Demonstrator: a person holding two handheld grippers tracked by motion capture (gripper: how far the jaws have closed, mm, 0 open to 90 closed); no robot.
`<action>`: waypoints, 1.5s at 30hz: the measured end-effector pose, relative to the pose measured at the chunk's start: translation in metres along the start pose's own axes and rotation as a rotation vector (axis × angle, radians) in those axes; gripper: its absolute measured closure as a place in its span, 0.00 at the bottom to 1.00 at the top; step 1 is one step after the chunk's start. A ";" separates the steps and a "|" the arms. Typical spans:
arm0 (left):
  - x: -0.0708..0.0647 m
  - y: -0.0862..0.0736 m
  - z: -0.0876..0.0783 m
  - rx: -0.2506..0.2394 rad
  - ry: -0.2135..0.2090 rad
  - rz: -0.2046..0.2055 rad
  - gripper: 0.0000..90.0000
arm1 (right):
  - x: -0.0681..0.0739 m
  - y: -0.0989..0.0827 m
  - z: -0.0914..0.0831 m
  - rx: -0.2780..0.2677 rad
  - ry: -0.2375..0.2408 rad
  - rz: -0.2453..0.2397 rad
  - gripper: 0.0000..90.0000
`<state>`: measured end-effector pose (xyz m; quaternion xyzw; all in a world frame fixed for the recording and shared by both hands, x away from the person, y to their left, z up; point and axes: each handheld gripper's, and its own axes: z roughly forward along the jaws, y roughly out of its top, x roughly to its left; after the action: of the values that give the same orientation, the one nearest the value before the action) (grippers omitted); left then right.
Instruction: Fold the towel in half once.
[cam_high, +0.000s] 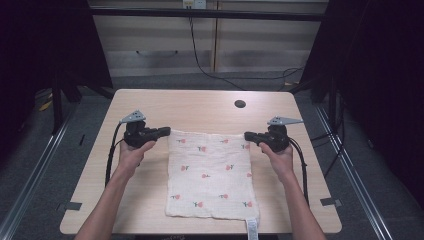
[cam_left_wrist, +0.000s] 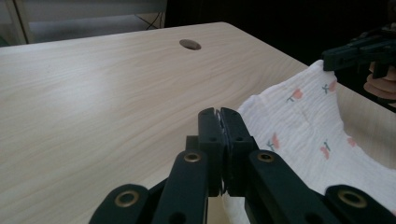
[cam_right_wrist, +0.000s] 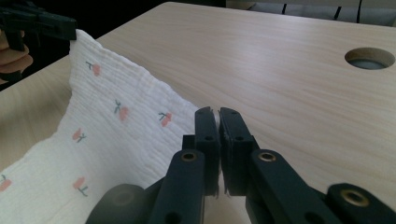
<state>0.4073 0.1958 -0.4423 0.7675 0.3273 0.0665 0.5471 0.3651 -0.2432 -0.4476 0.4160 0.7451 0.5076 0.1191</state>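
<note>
Lying lengthwise toward the person, the cherry-print muslin cloth (cam_high: 210, 172) is clamped at its far corners by left tongs (cam_high: 166, 131) and right tongs (cam_high: 248, 135).

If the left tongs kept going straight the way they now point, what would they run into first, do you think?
Probably the right tongs. The left tongs point across the cloth's far edge towards them, each clamped on a far corner. Depth is unclear, so they might slip past.
</note>
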 end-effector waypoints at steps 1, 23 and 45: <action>-0.001 0.002 0.000 0.000 -0.003 0.004 0.98 | 0.001 0.003 0.000 -0.001 -0.001 -0.010 0.96; -0.004 0.038 -0.017 -0.032 0.009 0.052 0.98 | 0.009 0.052 -0.014 -0.029 -0.021 -0.082 0.97; -0.028 -0.016 -0.030 0.079 0.000 0.092 0.98 | 0.035 -0.014 -0.044 0.089 0.031 -0.134 0.97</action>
<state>0.3643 0.2068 -0.4374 0.8028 0.2941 0.0788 0.5127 0.3096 -0.2482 -0.4313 0.3621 0.7949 0.4711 0.1226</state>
